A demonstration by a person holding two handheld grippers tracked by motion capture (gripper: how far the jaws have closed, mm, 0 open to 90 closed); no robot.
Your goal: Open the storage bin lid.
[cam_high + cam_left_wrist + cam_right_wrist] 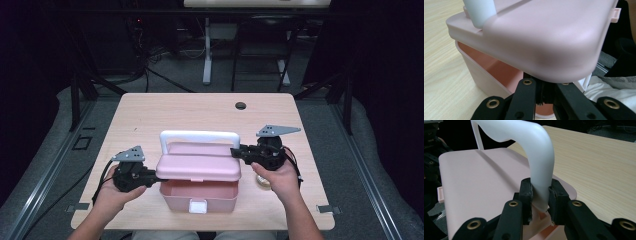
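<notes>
1. A pale pink plastic box (199, 192) with rounded corners is sitting near the front edge of the light wooden table (150, 112), just ahead of the person, with a small white latch (198, 205) showing on its front wall.
2. Its matching pink plastic lid (199, 166) is tilting up off the box at the front, so the darker pink inside of the box is showing below it in the high view and in the left gripper view.
3. A white, arched plastic handle (200, 137) is standing upright on the lid, running across its back part.
4. The right gripper (540, 200) is pinching the right-hand leg of the white handle (537, 167), and its two black pads are pressing on either side of it just above the lid (481, 185).
5. The left gripper (543, 93) is sitting at the left end of the box, with its jaws pressed together right under the corner of the raised lid (541, 40); whether anything thin is caught between them I cannot tell.
6. The person's left hand (111, 192) and right hand (277, 176) are each wrapping around a gripper, coming in from the near edge of the table.
7. A small round hole (240, 106) is sitting in the tabletop well behind the box, toward the far edge.
</notes>
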